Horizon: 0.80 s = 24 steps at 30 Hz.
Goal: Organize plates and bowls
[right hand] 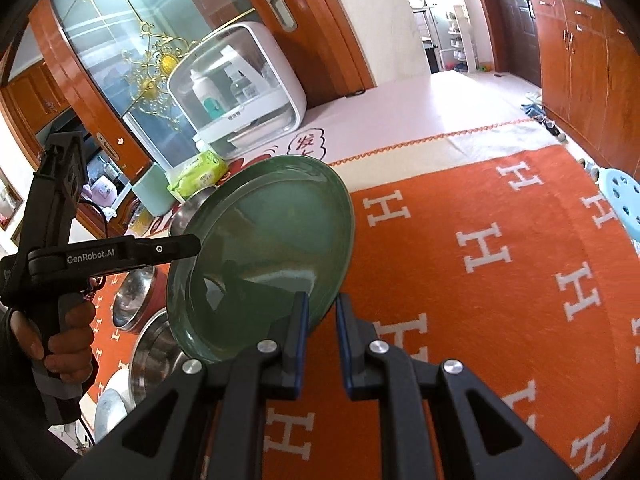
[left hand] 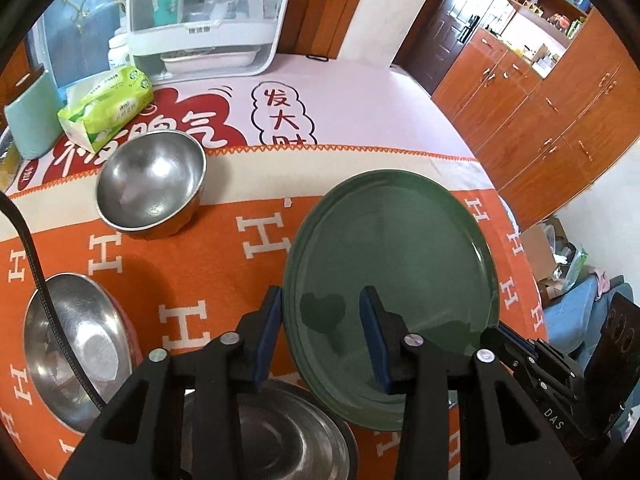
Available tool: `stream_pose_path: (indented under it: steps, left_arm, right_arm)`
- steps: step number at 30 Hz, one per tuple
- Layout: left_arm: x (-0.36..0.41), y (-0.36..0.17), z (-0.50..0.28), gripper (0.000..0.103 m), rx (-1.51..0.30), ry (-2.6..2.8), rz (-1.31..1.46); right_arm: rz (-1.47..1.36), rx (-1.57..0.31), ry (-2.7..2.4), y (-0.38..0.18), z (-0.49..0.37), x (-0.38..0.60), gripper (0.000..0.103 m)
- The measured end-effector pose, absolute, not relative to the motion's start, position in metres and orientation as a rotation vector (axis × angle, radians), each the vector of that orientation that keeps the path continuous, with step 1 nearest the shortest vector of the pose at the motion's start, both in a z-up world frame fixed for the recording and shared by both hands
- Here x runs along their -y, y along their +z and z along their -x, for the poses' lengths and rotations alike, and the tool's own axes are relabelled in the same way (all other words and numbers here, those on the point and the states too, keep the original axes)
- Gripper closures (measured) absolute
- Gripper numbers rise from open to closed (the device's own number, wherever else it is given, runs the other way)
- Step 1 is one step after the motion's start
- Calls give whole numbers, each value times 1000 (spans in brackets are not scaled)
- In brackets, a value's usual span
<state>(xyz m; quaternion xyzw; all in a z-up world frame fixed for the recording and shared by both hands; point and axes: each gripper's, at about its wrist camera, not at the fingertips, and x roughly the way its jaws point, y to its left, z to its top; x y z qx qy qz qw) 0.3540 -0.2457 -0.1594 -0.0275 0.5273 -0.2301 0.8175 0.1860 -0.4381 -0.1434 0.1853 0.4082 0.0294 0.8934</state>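
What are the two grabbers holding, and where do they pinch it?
Both hold the green plate by its rim, on opposite edges: the left gripper on one side, the right gripper on the other. It is tilted above the table.

Right half of orange cloth (right hand: 500, 280) bare, free passage. Left side crowded: steel bowls (left hand: 150, 184) near tissue pack (left hand: 106, 108); white dish cabinet (left hand: 208, 20) blocks far edge. Tilted green plate (left hand: 392, 288) occupies centre.

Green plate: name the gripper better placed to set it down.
Right, probably: the right gripper is shut on the green plate with orange cloth ahead; the left gripper hangs over steel bowls.
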Motion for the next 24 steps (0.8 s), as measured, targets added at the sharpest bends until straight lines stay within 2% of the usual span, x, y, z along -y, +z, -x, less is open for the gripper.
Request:
stream_pose_path:
  steps: [3, 6, 24]
  left_arm:
    - [238, -149, -348, 80, -1096, -489, 74]
    - [231, -142, -341, 83, -1080, -486, 95]
    - [173, -111, -264, 88, -1008, -379, 252]
  right_arm:
    - [-378, -825, 57, -137, -179, 437, 90]
    - [-369, -809, 62, -130, -173, 433, 90]
    - [-248, -723, 150, -90, -130, 399, 90]
